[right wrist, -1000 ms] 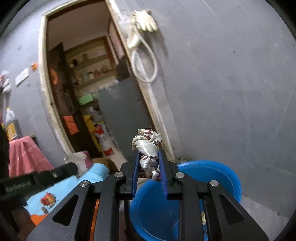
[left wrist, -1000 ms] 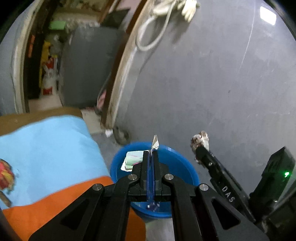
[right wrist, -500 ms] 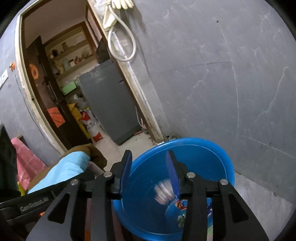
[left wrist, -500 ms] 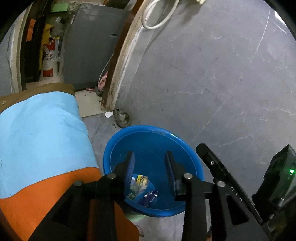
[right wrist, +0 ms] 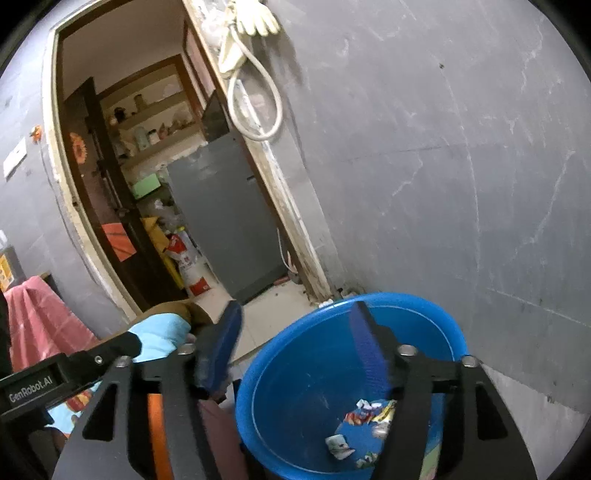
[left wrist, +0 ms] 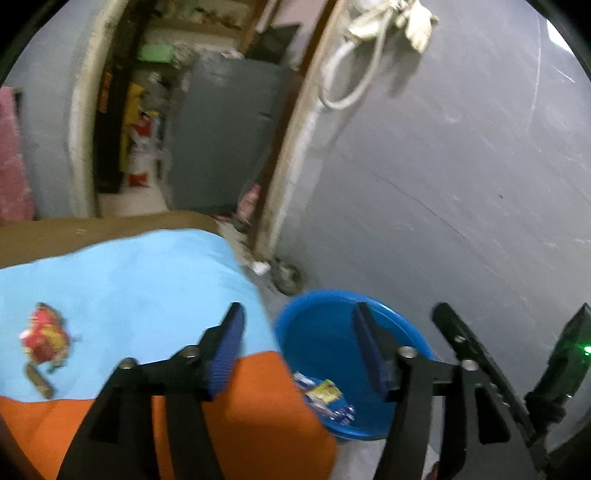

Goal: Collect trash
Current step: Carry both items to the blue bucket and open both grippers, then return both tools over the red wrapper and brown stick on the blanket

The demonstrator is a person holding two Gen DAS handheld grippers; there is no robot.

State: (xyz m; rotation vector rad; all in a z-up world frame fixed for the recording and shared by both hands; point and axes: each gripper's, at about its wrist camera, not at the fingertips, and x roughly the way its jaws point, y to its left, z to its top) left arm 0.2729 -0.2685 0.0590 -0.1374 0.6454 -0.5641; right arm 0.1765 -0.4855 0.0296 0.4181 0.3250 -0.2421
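2 grippers spread wide, holding nothing.
Left gripper point(left wrist: 295, 350) and right gripper point(right wrist: 295, 343) hover over blue basin point(right wrist: 436, 314) containing wrappers point(right wrist: 364, 428).

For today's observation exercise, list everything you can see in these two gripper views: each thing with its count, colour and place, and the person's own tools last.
Basin: one, blue, on the floor by the grey wall.
Wrappers: several, mostly blue and yellow, in the basin's bottom.
Cloth: one, light blue and orange, left of the basin.
Red wrapper: one, red and yellow, lying on the cloth.
Hose: one, white, looped on the door frame.
Glove: one, pale, hanging above the hose.
Grey panel: one, standing in the doorway.
Left gripper: one, black with blue pads, open, empty.
Right gripper: one, black with blue pads, open, above the basin.
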